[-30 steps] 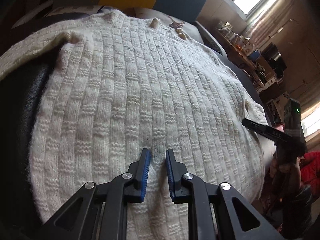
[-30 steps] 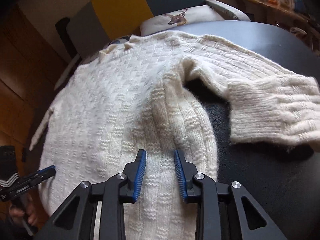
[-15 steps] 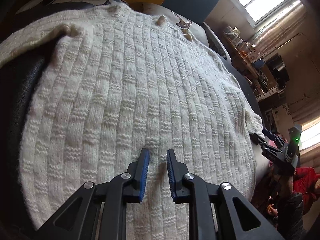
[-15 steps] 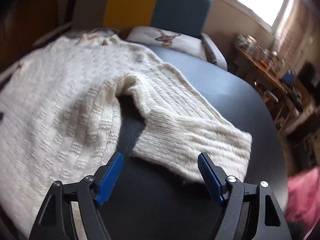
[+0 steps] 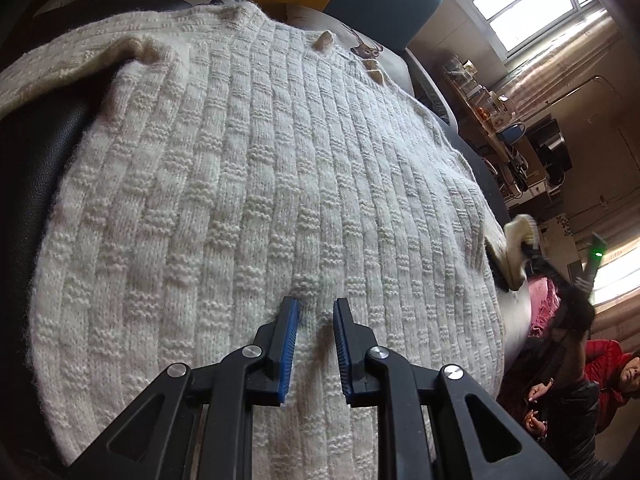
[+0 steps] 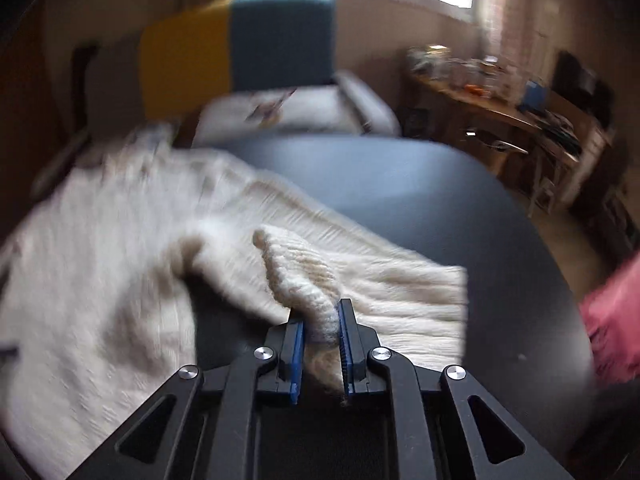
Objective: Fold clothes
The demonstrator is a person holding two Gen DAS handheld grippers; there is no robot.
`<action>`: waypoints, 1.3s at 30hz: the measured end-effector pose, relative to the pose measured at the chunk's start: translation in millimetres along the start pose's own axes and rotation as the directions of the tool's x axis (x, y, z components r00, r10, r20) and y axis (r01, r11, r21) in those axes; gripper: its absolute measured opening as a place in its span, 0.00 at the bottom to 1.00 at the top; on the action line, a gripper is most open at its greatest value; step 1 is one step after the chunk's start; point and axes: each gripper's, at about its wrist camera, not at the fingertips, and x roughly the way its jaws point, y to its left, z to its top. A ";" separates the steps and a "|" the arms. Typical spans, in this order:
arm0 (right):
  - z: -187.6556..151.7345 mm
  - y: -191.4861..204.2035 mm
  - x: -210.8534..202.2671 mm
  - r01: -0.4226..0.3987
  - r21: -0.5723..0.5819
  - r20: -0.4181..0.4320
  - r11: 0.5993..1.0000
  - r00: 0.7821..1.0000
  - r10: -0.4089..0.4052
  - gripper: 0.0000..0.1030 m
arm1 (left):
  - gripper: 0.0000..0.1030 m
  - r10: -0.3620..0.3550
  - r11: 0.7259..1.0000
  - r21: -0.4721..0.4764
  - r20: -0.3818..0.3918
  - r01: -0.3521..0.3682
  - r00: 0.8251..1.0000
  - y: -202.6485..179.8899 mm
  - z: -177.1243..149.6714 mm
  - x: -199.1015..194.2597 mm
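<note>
- A cream knit sweater (image 5: 256, 184) lies spread flat on a dark, round-edged table (image 6: 400, 176); every place below is given from the sweater.
- Beyond its collar stand a yellow-and-teal chair back (image 6: 240, 40) and a pillow with a deer print (image 5: 360, 46).
- Past its right side a wooden counter (image 6: 480, 100) crowded with small things runs under bright windows (image 5: 516, 4).
- A pink cloth (image 6: 612, 316) shows at the table's edge, right of the sleeve.
- The left gripper (image 5: 314, 306) sits low over the sweater's body near the hem, its jaws a little apart with only knit seen between the blue pads; nothing is pinched.
- The right gripper (image 6: 322, 308) is clenched on the sleeve cuff (image 6: 304, 280), which rises in a fold above the rest of the sleeve; this view is blurred.
- Bare tabletop lies right of the sleeve and beyond it.
- Left of the body, a dark strip of table shows beside the other sleeve (image 5: 60, 68).
</note>
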 end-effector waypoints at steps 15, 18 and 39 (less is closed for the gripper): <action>-69.1 -192.5 -95.3 0.055 0.550 0.079 0.833 0.990 -0.118 0.60 | 0.17 0.031 0.967 0.254 0.001 -0.030 1.000 -76.0 32.4 -1.5; -59.1 -170.3 -82.5 0.052 0.453 0.049 0.890 0.995 -0.084 0.60 | 0.17 -0.002 0.925 0.379 0.009 -0.002 1.000 -128.9 56.1 11.7; -22.3 -152.6 48.7 0.275 0.140 -0.308 0.951 0.925 -0.222 0.63 | 0.14 0.177 0.621 0.780 -0.229 0.072 0.957 -323.7 161.9 252.5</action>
